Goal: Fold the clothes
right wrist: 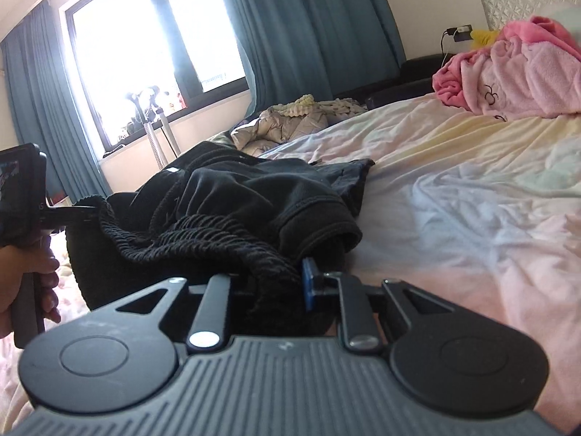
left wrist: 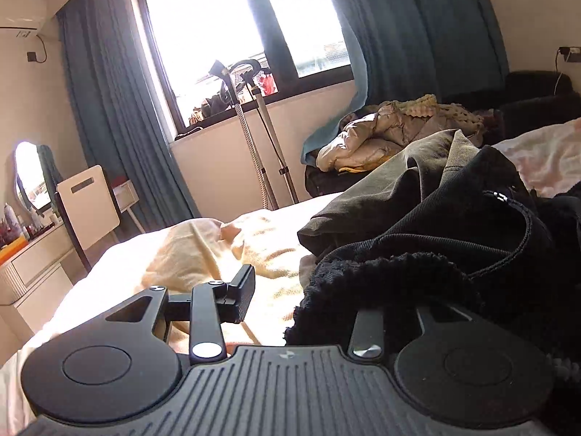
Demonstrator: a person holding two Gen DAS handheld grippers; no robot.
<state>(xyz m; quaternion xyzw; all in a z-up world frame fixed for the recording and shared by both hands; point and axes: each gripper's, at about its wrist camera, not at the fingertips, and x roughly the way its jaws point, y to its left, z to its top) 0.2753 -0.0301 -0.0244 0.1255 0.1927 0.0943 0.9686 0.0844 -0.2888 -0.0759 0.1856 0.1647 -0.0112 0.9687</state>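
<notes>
A black garment with a ribbed knit hem [left wrist: 417, 276] lies bunched on the bed, with a dark olive garment [left wrist: 381, 196] behind it. In the left wrist view my left gripper [left wrist: 308, 298] has its left finger [left wrist: 241, 292] bare and its right finger buried under the black knit, so the jaws stand apart. In the right wrist view the black garment [right wrist: 232, 210] is piled in front and its knit hem [right wrist: 268, 272] sits between the jaws of my right gripper [right wrist: 276, 287], pinched against the blue pad [right wrist: 308, 283]. The left gripper [right wrist: 65, 214] touches the hem's far left edge.
The bed sheet [right wrist: 454, 189] spreads to the right. A pink blanket [right wrist: 515, 72] is heaped near the headboard. A beige puffy jacket [left wrist: 370, 138] lies on a dark seat by the window. A stand [left wrist: 254, 138], teal curtains and a dresser [left wrist: 32, 265] stand at the left.
</notes>
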